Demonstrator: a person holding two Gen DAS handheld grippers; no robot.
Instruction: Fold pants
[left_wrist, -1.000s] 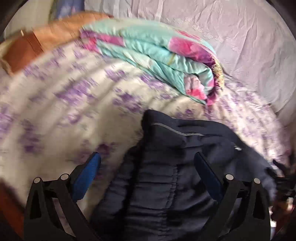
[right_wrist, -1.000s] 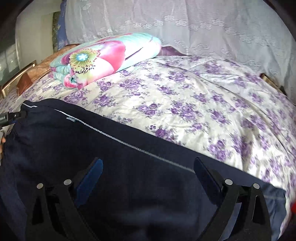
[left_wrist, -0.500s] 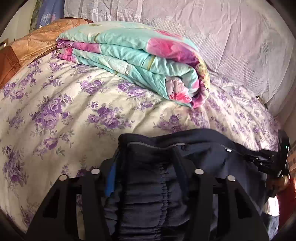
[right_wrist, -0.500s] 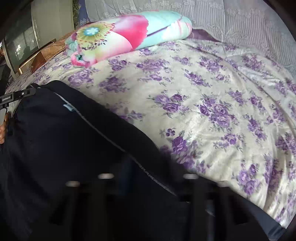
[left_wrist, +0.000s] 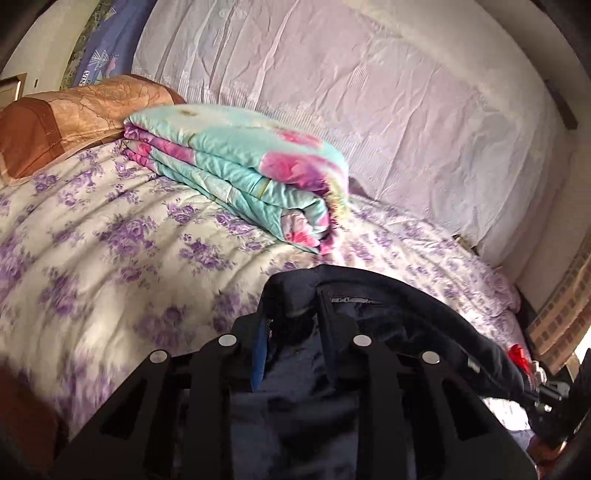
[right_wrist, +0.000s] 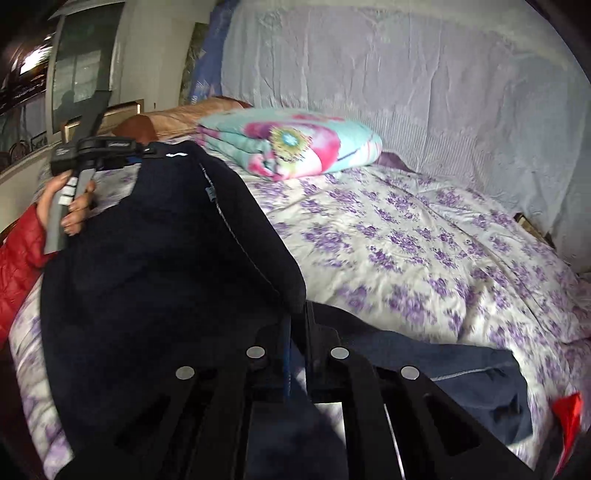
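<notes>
Pants: dark navy pants (right_wrist: 155, 266) are lifted above the bed (right_wrist: 424, 251), stretched between the two grippers, with a lower part still lying on the bed near the right one.
Left hand-held gripper: the left hand-held gripper (left_wrist: 291, 332) is closed on the gathered waist end of the pants; in the right view it (right_wrist: 110, 146) pinches a top corner of the cloth.
Right hand-held gripper: the right hand-held gripper (right_wrist: 297, 332) has its jaws nearly together, clamped on an edge of the pants.
Step, as I judge it: raising the pants off the bed to straighten them before laying one half over the other.
Risk, slipping: each grip takes only a thin edge of a heavy, thick cloth; a quick pull could drag it out of one gripper and drop that end on the bed.
Risk, crooked fold: the cloth hangs in a slack curve between the grippers, so if it is laid down without being pulled taut, the legs may land skewed or bunched.
Risk, trailing part: the lower part on the bed could drag and fold under itself.
Around: a folded quilt (left_wrist: 236, 177) lies on the bed beyond the pants, with a brown pillow (left_wrist: 66, 118) past it at the headboard side.
In the way: the quilt limits the room on the bed behind the pants; the flowered sheet to the right of the quilt looks free for the laying down.
</notes>
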